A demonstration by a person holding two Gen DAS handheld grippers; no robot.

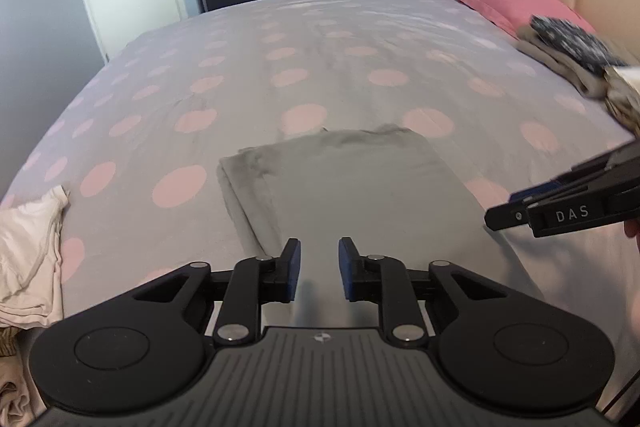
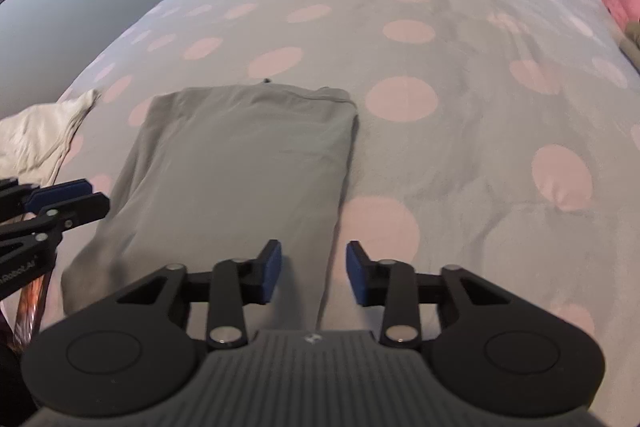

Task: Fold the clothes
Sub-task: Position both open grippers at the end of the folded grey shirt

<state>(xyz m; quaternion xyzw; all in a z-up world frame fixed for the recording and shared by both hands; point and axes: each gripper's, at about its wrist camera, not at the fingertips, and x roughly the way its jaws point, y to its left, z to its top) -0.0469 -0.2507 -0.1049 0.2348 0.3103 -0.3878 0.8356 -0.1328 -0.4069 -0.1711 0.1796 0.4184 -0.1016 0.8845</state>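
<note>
Ahead of my spread, empty left gripper [image 1: 319,269] and right gripper [image 2: 313,273] the grey cotton garment [image 2: 240,163] lies folded into a long flat rectangle on the pink-dotted bedspread [image 2: 440,27], perhaps awaiting another fold, while crumpled cream clothing [image 1: 28,259] waits left.

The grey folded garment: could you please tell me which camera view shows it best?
The right wrist view: the grey folded garment lies almost whole on the bed, with its far edge and both sides visible. In the left wrist view, the left gripper hides its near end and the far part is blurred.
</note>
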